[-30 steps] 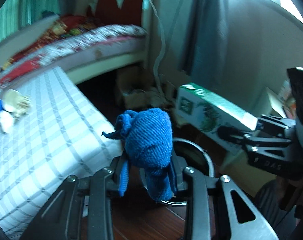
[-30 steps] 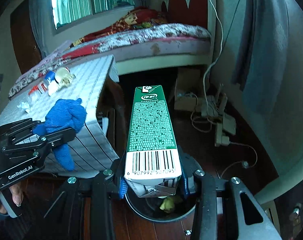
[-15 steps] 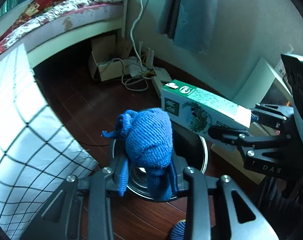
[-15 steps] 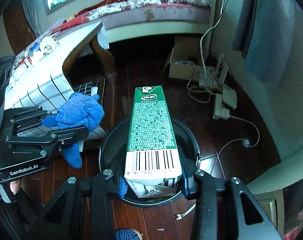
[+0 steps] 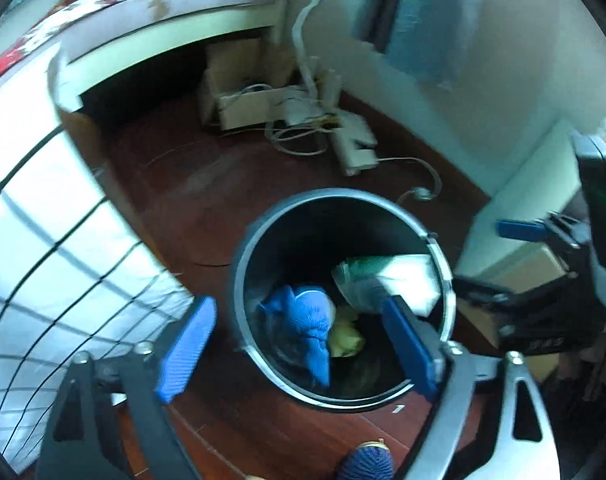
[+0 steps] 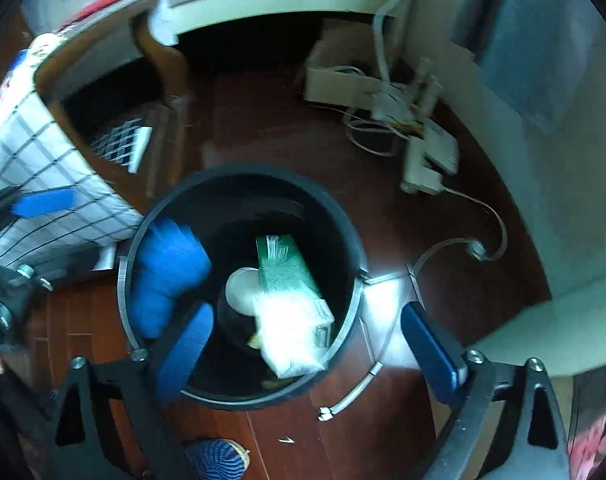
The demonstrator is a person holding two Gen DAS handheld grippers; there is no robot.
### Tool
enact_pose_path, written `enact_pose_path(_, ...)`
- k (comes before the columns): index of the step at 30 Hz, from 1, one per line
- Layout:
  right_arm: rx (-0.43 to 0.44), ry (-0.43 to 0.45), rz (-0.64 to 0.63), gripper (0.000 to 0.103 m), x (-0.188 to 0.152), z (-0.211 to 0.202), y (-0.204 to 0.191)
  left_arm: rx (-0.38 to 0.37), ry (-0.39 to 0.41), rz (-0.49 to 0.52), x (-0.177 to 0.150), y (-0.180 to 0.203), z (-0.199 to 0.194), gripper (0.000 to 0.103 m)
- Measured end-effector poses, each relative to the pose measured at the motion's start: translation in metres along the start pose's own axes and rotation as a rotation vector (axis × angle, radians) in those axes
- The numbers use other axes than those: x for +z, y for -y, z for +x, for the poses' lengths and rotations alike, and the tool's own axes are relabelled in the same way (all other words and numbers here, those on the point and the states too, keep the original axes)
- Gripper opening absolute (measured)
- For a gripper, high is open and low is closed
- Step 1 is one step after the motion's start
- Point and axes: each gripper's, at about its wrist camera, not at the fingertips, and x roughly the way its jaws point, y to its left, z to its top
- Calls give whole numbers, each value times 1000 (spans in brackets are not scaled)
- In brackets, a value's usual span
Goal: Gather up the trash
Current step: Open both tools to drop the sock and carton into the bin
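Hanging over the round black bin [image 5: 239, 280], the left gripper [image 5: 299, 344] and right gripper [image 6: 307, 340] are both spread wide, holding nothing. The blue cloth [image 5: 311, 316] and green carton [image 6: 291, 284] lie inside.

A round black bin [image 5: 239, 280] is seen at frame centre, with a blue cloth [image 5: 309, 320] and a green carton [image 5: 387, 280] lying inside. The left gripper [image 5: 299, 344] is held spread wide above it, nothing between its blue pads [image 5: 187, 348].
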Motion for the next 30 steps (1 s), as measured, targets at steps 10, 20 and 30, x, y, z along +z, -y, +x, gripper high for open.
enact_pose_path(10, -41, 40, 3, 102, 1, -8, -3, 104, 55, -2, -8, -10, -16, 102)
enact_pose_path(20, -35, 61, -5, 102, 2, -20, -15, 145, 83, -13, -9, -13, -29, 102)
enact_pose_path(30, -29, 99, -16, 102, 1, -42, -26, 170, 117, -22, -15, -16, -53, 102)
